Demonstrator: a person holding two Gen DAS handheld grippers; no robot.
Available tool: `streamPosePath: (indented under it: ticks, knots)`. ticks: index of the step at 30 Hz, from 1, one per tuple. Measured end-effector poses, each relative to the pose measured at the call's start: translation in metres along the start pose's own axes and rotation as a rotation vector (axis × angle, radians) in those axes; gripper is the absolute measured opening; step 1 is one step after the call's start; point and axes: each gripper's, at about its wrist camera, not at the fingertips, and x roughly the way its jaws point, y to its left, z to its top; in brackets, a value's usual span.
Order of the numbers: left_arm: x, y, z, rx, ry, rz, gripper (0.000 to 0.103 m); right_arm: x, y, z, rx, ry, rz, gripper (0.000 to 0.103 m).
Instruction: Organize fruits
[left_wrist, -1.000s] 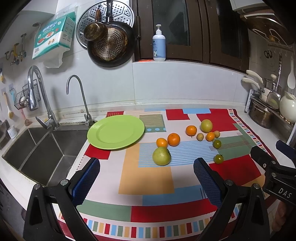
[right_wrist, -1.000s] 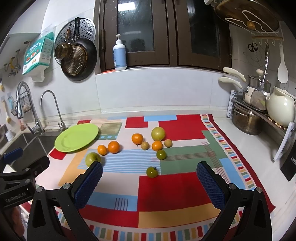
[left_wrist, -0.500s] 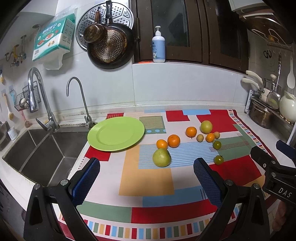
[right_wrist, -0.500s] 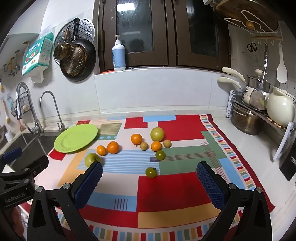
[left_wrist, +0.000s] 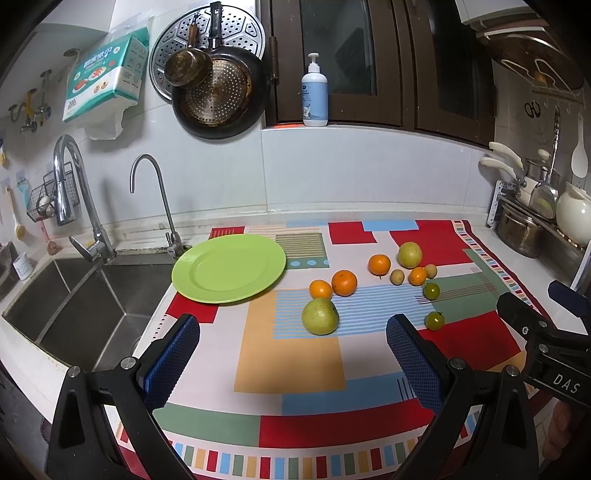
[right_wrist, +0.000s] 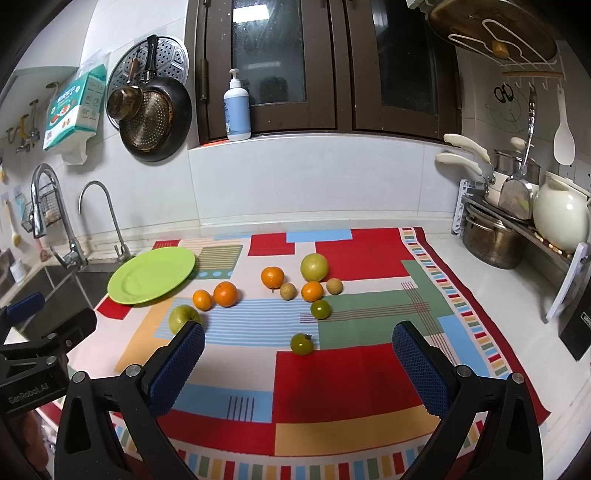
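Nothing moved; sink (left_wrist: 85, 306) visible leftward.

"DAS" on the right tongs (left_wrist: 565, 384); "GenRobot.AI" on the left tongs (right_wrist: 27, 395).

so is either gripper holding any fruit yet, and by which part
Nothing is held. The left gripper and right gripper both have open, empty jaws above the cloth; the fruit lies untouched.
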Motion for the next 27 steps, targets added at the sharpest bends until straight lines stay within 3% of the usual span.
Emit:
streamPosePath:
  ticks: [13,27]
  knots:
    - [0.003,0.000,0.001,0.005,0.006,-0.003,0.103,0.004,0.000,0.000,0.004,0.007,0.001,0.102]
    - [0.037,0.001,0.004,0.049,0.056,-0.036,0.103,0.032,0.004,0.000,0.030,0.059,-0.006,0.103]
